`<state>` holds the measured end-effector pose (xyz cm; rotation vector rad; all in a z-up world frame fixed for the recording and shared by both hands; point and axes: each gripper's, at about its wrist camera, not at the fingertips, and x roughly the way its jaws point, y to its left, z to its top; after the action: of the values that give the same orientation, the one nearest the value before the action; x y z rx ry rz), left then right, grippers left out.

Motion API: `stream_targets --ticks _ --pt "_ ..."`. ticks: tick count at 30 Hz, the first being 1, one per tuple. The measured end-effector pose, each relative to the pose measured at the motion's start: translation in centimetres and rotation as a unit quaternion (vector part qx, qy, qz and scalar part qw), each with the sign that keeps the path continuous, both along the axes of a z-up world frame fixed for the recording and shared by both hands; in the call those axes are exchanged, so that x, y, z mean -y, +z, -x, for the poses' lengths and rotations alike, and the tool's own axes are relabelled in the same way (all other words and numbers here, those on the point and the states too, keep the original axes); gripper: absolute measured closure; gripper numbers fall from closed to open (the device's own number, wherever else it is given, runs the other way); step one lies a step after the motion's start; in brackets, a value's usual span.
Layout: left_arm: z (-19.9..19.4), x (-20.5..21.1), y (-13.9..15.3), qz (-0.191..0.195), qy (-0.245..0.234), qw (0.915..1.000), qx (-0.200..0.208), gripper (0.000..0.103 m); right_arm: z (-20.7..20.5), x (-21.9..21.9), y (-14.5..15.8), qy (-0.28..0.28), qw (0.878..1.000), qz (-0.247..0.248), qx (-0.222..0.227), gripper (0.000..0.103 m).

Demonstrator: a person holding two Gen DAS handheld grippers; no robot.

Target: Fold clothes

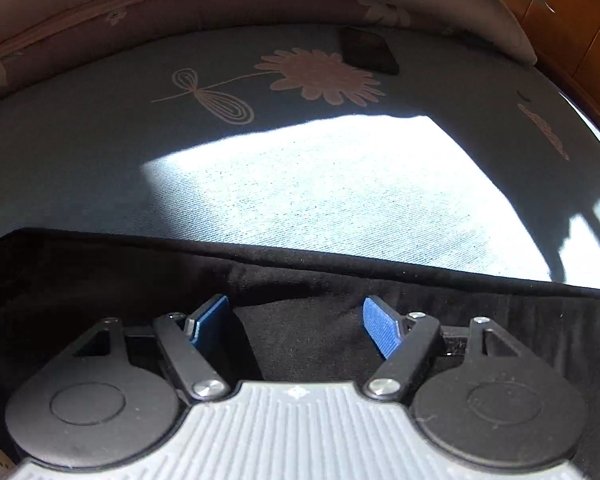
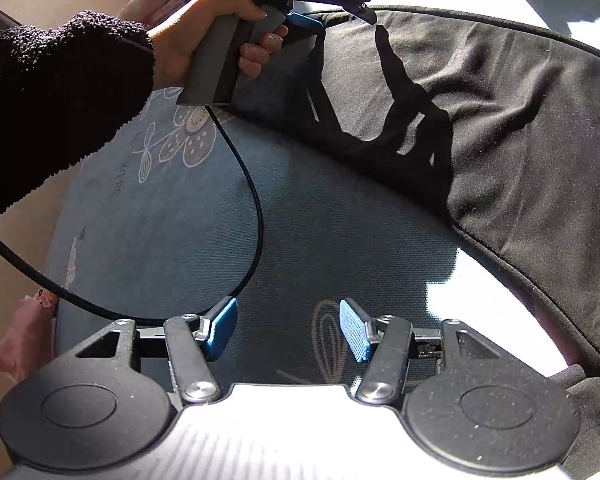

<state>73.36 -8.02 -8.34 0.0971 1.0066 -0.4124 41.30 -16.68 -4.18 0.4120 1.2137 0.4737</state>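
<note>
1. Here, left wrist view: the left gripper (image 1: pixel 296 320) stands with its blue pads spread and nothing between them, poised directly over a black garment (image 1: pixel 100 280). The garment fills the lower part of the view. Its hemmed edge runs from 9 o'clock to 3 o'clock just ahead of the fingertips. Beyond it, toward 12 o'clock, lies the blue floral bed sheet (image 1: pixel 320 184) with a sunlit patch. A dark phone (image 1: pixel 368 50) rests far off at about 1 o'clock.

2. Right wrist view: the right gripper (image 2: pixel 288 330) is likewise spread and empty, over bare sheet. The garment lies at 1 to 3 o'clock from it. Its long axis sweeps from upper centre down to the right edge, and its bound edge passes near the right side of the gripper.

3. Judgement: the left gripper is the nearer, already above the cloth; the right one has bare sheet to cross.

4. Difference between views: only the right wrist view shows the person's hand (image 2: pixel 204 36) on the other gripper's handle, the trailing cable (image 2: pixel 252 208) and the garment's creases. Only the left wrist view shows the phone.
</note>
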Motion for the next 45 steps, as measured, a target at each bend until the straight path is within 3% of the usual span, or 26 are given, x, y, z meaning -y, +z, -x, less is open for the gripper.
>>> stream_targets --ticks 5,8,16,20,23,28,33,38,45 --pt "-2.0 -0.7 1.7 0.027 0.029 0.9992 0.013 0.028 0.1 -0.5 -0.2 0.006 1.0 0.008 -0.006 0.041" --pt "-0.8 -2.7 3.0 0.05 0.048 0.9974 0.019 0.028 -0.6 -1.0 -0.5 0.003 1.0 0.008 -0.008 0.041" --pt "-1.4 -6.5 0.2 0.005 0.106 0.9943 0.012 0.028 -1.5 -1.3 -1.1 0.001 1.0 0.005 -0.003 0.041" --pt "-4.0 -6.1 0.1 -0.024 0.124 0.9913 0.039 0.028 -0.8 -1.6 -1.0 0.012 1.0 0.014 -0.009 0.041" --pt "-3.7 -6.2 1.0 -0.02 0.133 0.9903 0.035 0.028 -0.7 -1.7 -0.6 0.015 1.0 0.021 -0.009 0.041" --pt "1.3 -8.0 3.8 -0.009 0.137 0.9894 0.047 0.028 -2.0 -0.3 0.5 -0.001 0.999 0.044 0.017 0.041" --pt "8.3 -10.5 4.7 -0.045 0.163 0.9848 0.039 0.028 -3.9 3.6 1.2 -0.037 0.992 0.113 0.049 0.041" --pt "15.2 -12.4 5.7 -0.081 0.155 0.9843 0.025 0.027 -7.0 9.4 0.1 -0.079 0.976 0.189 0.07 0.041" --pt "21.9 -13.0 6.8 -0.111 0.127 0.9856 -0.013 0.027 -8.6 15.4 -5.3 -0.096 0.961 0.26 0.001 0.041"
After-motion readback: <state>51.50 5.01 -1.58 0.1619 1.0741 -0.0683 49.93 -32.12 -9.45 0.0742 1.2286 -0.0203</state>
